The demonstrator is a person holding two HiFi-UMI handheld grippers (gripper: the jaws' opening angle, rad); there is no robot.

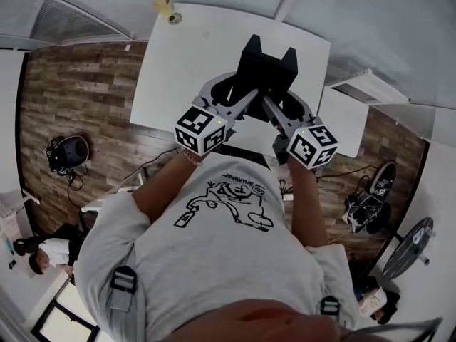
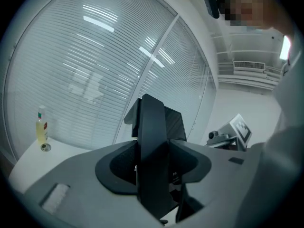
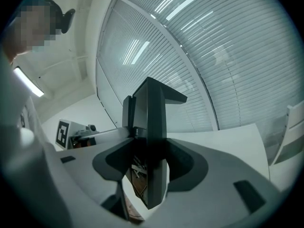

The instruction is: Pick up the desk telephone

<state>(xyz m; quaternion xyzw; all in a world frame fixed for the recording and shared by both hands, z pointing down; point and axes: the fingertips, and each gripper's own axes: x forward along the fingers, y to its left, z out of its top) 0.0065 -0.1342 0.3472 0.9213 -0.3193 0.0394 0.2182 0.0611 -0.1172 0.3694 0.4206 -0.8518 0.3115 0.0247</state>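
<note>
The black desk telephone (image 1: 268, 68) hangs above the white table (image 1: 192, 63), held between both grippers in front of the person. My left gripper (image 1: 241, 95) is shut on its left edge, and the right gripper (image 1: 273, 105) is shut on its right edge. In the left gripper view the telephone's side panel (image 2: 154, 141) stands upright between the jaws of the left gripper (image 2: 154, 172). The right gripper view shows the opposite panel (image 3: 152, 122) clamped the same way in the right gripper (image 3: 149, 172). The keypad face is hidden in all views.
A yellow bottle (image 1: 162, 2) stands at the table's far left corner, also seen as the bottle (image 2: 42, 127) in the left gripper view. A glass wall with blinds (image 2: 95, 70) lies beyond. A white side cabinet (image 1: 349, 116), shoes (image 1: 370, 205) and a bag (image 1: 68, 152) surround the table.
</note>
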